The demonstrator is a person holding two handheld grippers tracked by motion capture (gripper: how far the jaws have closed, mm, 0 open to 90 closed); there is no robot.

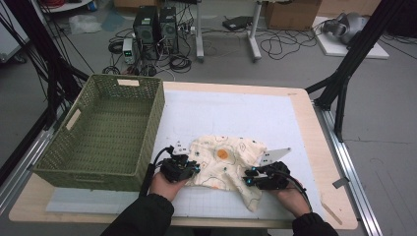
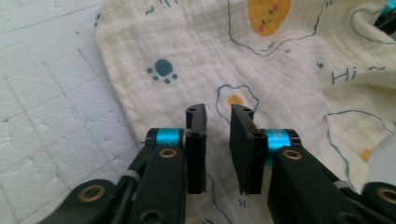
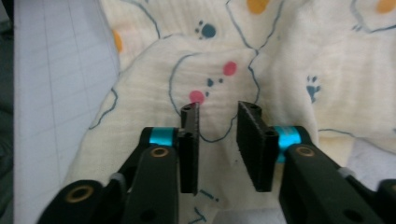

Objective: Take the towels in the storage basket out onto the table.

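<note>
A cream muslin cloth (image 1: 223,164) printed with fried eggs, blue paw marks and thin blue lines lies crumpled on the white gridded mat (image 1: 236,113) that covers the wooden surface (image 1: 322,162), near the person's edge and just right of the green woven basket (image 1: 105,130). The left gripper (image 1: 189,169) sits at the cloth's left edge and the right gripper (image 1: 253,179) at its lower right, where a fold of fabric trails toward the person. In the left gripper view the left gripper (image 2: 218,116) hangs just over the cloth (image 2: 224,60) with its jaws a narrow gap apart — nothing is pinched between them, and a small egg print shows through the gap. In the right gripper view the right gripper (image 3: 218,112) is likewise slightly spread above a raised fold of the cloth (image 3: 219,79), the pads clear of the fabric, pink dots and a tiny paw print just beyond the tips. The basket stands at the surface's left side with its near wall beside the left hand (image 1: 164,184); the right hand (image 1: 290,196) rests at the mat's front edge.
</note>
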